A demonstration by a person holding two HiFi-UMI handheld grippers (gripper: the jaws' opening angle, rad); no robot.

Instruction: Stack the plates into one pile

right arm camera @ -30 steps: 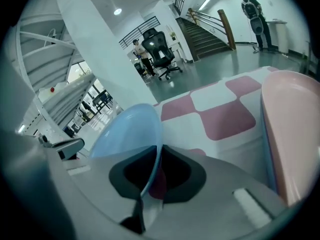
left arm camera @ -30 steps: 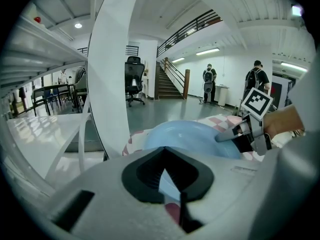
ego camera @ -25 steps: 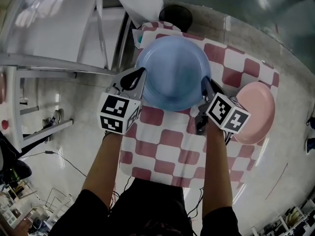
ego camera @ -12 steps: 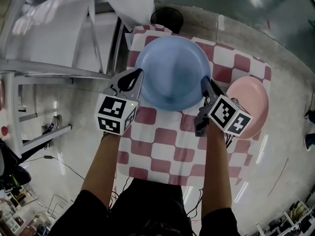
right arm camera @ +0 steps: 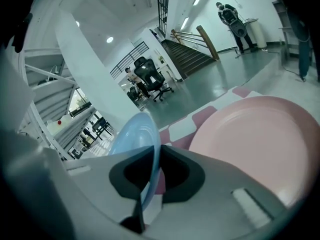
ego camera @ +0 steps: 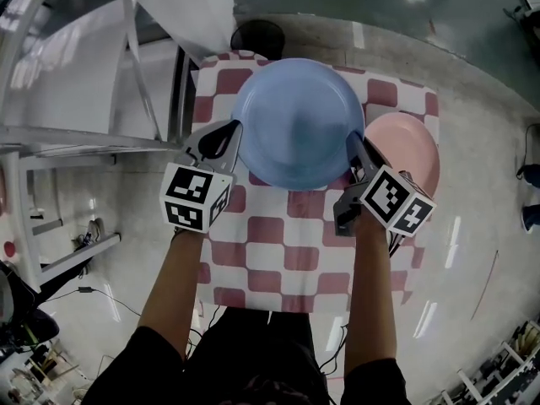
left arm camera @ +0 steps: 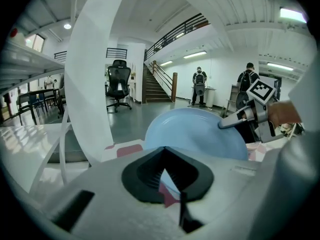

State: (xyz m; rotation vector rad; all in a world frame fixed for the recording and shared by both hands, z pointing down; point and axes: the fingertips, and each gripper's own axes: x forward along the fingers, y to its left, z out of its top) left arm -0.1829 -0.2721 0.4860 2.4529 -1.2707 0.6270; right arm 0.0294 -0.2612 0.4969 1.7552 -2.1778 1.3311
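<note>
My left gripper point(ego camera: 236, 127) and right gripper point(ego camera: 352, 142) clamp the blue plate point(ego camera: 295, 121) by its rim; it is not yet on the pink plate point(ego camera: 409, 146).

- We take this for a large open hall in an office or lab building, not a home.
- We see a polished concrete floor point(ego camera: 472, 74) that mirrors the ceiling lights.
- A wide staircase point(left arm camera: 158, 86) with a handrail climbs to an upper gallery point(left arm camera: 185, 26) fenced with dark rails.
- Long strip lights point(left arm camera: 200, 54) run under the ceiling.
- A black swivel office chair point(left arm camera: 119, 85) stands on the open floor, with desks point(left arm camera: 30, 99) off to the left.
- Two people with backpacks point(left arm camera: 199, 81) stand by the far wall.
- White metal frames point(ego camera: 84, 135) flank a small table under a red-and-white checked cloth point(ego camera: 287, 243).
</note>
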